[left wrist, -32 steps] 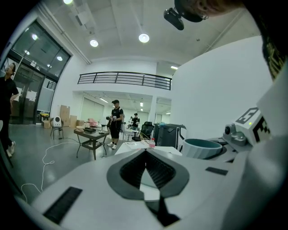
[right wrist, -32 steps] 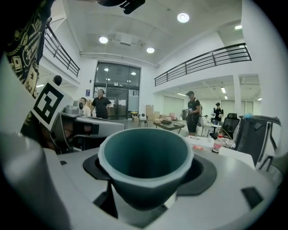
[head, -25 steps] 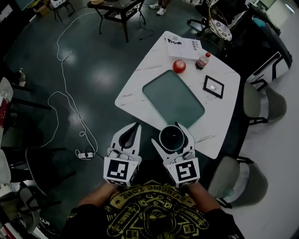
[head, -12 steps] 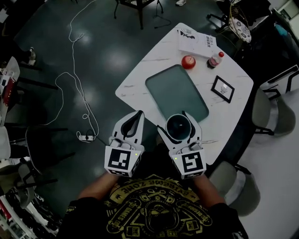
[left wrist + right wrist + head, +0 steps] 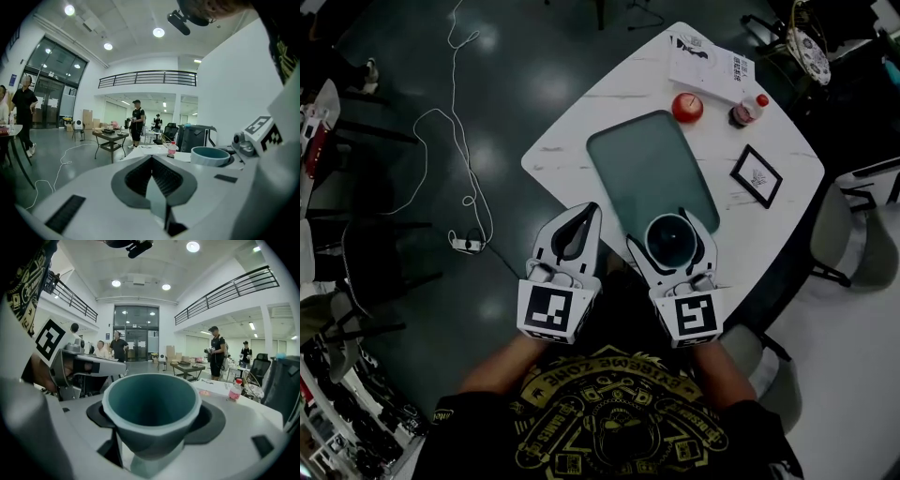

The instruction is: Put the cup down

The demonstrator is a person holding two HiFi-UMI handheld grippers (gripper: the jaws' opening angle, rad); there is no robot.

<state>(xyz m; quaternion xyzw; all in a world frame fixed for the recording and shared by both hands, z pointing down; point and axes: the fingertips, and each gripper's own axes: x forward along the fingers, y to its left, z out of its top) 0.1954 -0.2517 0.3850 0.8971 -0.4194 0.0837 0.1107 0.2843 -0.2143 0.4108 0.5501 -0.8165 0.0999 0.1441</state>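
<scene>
I see the teal cup, pale-rimmed and empty inside, held upright in my right gripper, whose fingers clamp its sides. It hangs over the near corner of the dark green tray on the white table. My left gripper is beside it, fingers closed together on nothing. A second ago the cup was back over the table's near edge.
</scene>
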